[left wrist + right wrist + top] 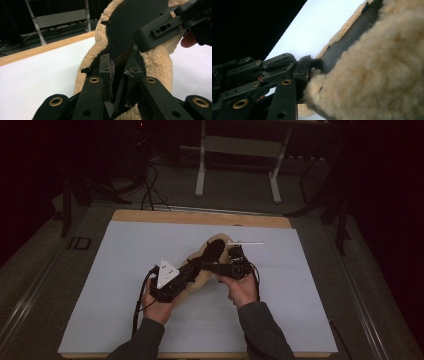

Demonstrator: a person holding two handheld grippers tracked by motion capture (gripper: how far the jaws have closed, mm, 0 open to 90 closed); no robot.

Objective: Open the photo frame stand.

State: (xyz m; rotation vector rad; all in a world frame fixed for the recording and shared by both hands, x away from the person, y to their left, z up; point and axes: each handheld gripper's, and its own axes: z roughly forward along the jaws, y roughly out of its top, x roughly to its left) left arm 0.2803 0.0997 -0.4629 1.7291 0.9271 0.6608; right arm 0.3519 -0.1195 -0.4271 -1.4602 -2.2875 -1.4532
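A tan fleece slipper (pixel 199 279) with a black sole panel (pixel 212 251) lies in the middle of the white mat, partly lifted between both hands. My left gripper (pixel 192 269) comes in from the lower left. In the left gripper view it (pixel 122 73) is shut on a raised black edge of the sole (pixel 130 25). My right gripper (pixel 209 266) reaches in from the right, across the slipper. In the right gripper view one jaw presses into the fleece (pixel 374 75) and the other is hidden under it. The right gripper (pixel 160 31) also appears beyond the left jaws.
A thin white stick (pixel 247 242) lies on the white mat (pixel 115 285) just behind the slipper. The wooden table edge (pixel 150 216) runs along the back. A metal frame (pixel 240 150) and cables (pixel 148 190) stand on the dark floor beyond.
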